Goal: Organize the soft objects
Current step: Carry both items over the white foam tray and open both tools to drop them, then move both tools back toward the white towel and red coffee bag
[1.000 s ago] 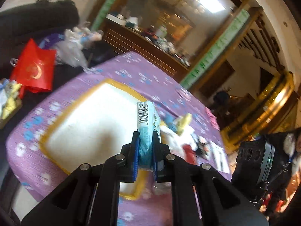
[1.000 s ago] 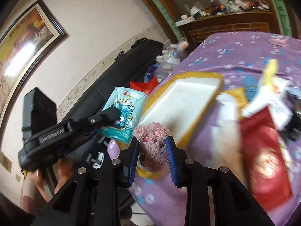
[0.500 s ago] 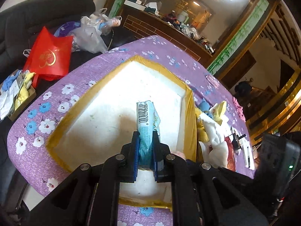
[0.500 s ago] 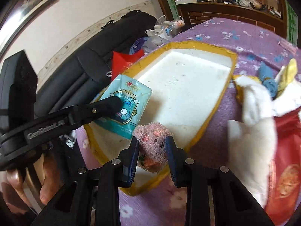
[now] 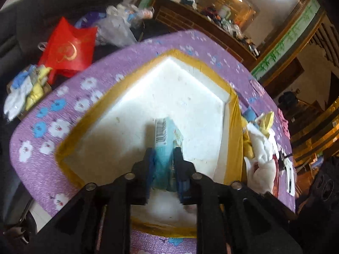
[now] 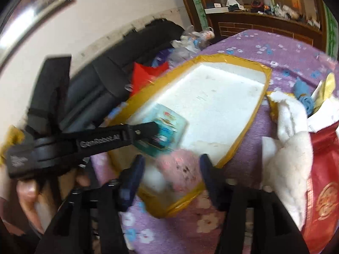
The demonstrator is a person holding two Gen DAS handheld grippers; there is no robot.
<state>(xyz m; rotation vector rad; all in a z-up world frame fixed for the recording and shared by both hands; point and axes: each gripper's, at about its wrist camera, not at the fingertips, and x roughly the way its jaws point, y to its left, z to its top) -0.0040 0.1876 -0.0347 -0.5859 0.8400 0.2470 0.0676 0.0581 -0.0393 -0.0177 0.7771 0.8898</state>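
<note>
Left hand-held gripper (image 5: pixel 163 169) clamps teal soft tissue pack (image 5: pixel 166 144), lower centre; light, squashy, best pinched mid-body. Right hand-held gripper (image 6: pixel 171 167) spread wide around pink fluffy toy (image 6: pixel 180 169).

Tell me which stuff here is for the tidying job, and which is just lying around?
For the job:
- blue packet, clamped in the left tool
- pink fluffy thing, between the open right tool fingers
- white foam tray
- white plush

Just lying around:
- red bag
- clear plastic bags

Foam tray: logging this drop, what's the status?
Left gripper shut on teal pack, low over foam tray. Right gripper open, pink plush loose between its fingers at the tray's near corner. Nothing blocking.
</note>
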